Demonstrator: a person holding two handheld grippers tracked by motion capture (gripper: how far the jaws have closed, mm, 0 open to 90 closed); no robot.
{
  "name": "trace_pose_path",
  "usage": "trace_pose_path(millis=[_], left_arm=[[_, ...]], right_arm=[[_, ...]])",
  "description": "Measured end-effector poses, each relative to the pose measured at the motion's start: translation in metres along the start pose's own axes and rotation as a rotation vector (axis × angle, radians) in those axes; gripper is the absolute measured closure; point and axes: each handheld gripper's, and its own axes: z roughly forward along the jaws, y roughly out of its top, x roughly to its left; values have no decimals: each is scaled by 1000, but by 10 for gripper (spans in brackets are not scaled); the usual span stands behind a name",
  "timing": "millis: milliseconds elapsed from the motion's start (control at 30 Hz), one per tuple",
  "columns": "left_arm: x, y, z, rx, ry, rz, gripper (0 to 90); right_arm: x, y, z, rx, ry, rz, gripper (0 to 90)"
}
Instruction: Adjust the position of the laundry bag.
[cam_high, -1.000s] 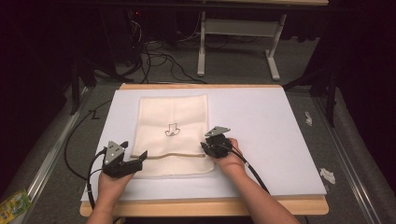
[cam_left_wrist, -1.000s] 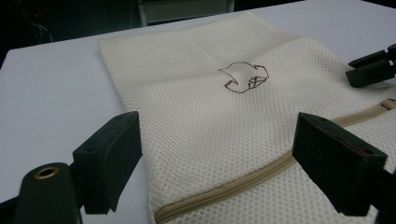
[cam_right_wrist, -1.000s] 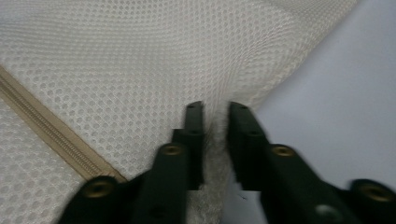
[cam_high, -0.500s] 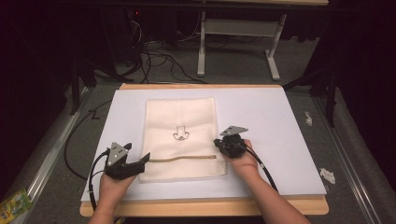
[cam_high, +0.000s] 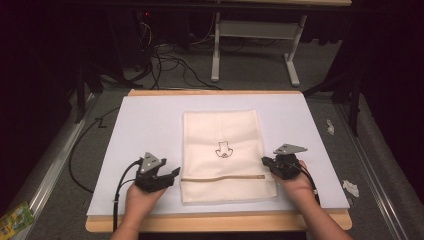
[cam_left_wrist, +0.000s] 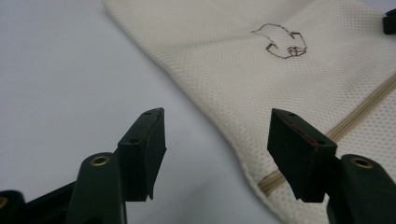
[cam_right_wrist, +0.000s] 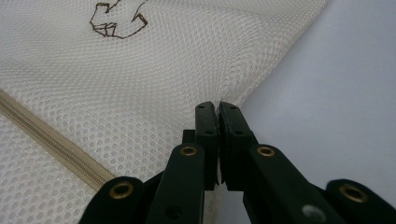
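Now the right tool (cam_right_wrist: 218, 109) seemingly pinches the mesh bag's (cam_high: 222, 135) right edge, while the left tool (cam_left_wrist: 217, 140) gapes beside it.

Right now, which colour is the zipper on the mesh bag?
Tan, darker than the cream mesh bag; the zipper shows best in the right gripper view.

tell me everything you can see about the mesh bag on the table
The mesh bag is a cream rectangle of fine netted fabric, lying flat and smoothed out on the white sheet covering the table, long side running away from the person. A tan zipper crosses it near the close end and looks closed. A small dark outline emblem sits at its middle. The right tongs are pinched shut on its right edge. The left tongs are open beside its left edge, not touching it.
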Motion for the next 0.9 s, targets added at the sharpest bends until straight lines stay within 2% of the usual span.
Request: trace_pose_path(millis=[33, 100, 133, 167, 300, 333, 367, 400, 433, 467, 500, 533, 667, 800, 900], left_arm=[[0, 0, 0, 0, 0, 0, 383], [-11, 4, 13, 15, -11, 7, 387], [-19, 8, 26, 27, -24, -8, 409], [-19, 8, 26, 27, -24, -8, 425], [-27, 12, 45, 86, 35, 6, 490], [-27, 12, 48, 94, 38, 17, 538], [-28, 14, 54, 120, 56, 53, 635], [-28, 14, 54, 120, 56, 53, 720], [-28, 14, 56, 120, 61, 53, 720], [-27, 15, 57, 117, 63, 52, 842], [-26, 16, 59, 121, 66, 52, 842], [-26, 17, 62, 126, 65, 55, 882], [-26, 23, 72, 120, 99, 91, 900], [-20, 28, 82, 104, 110, 62, 900], [-20, 28, 78, 98, 107, 46, 891]], right_arm=[[0, 0, 0, 0, 0, 0, 884], [-4, -3, -5, 2, -6, -1, 884], [-7, -5, -8, -9, -10, -2, 884], [-8, -6, -9, -15, -9, 7, 884], [-9, -7, -9, -27, -8, 5, 883], [-9, -7, -9, -30, -8, -1, 882], [-9, -6, -9, -35, -5, -1, 882], [-9, -6, -8, -35, -4, 3, 882], [-9, -6, -8, -35, -4, 3, 882], [-9, -6, -8, -32, -6, 5, 882], [-9, -6, -8, -32, -6, 5, 882], [-9, -6, -8, -31, -7, 6, 881], [-10, -6, -7, -27, -22, 6, 882], [-18, -5, -3, -34, -36, 42, 876], [-18, -6, -1, -25, -42, 42, 846]])
